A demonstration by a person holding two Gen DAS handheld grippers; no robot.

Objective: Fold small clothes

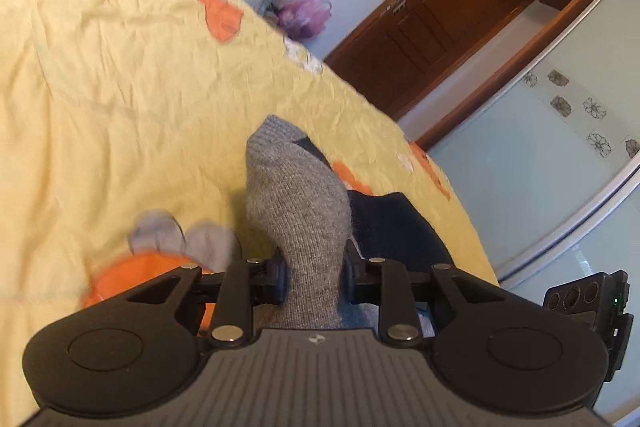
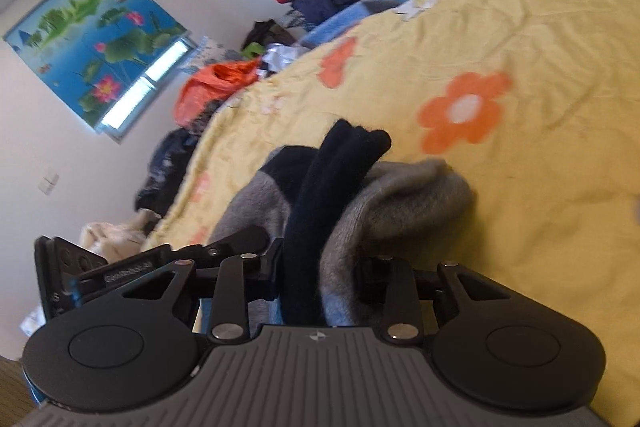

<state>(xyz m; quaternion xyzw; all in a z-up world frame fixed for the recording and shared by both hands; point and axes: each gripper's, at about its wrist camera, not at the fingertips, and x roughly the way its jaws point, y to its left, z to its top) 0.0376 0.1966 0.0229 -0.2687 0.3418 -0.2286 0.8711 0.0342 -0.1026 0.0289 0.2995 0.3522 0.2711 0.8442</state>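
Left wrist view: left hand-held gripper [image 1: 314, 267] tilted over yellow bed [image 1: 120, 87], pinching grey sock [image 1: 296, 211] at frame centre. Right wrist view alone: right hand-held gripper [image 2: 320, 267] clamping navy cuff [image 2: 316, 203]; lotus blind [image 2: 96, 43] upper left.

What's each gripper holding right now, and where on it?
Both hold the grey sock: left gripper shut on its grey body, right gripper shut on its dark cuff end.
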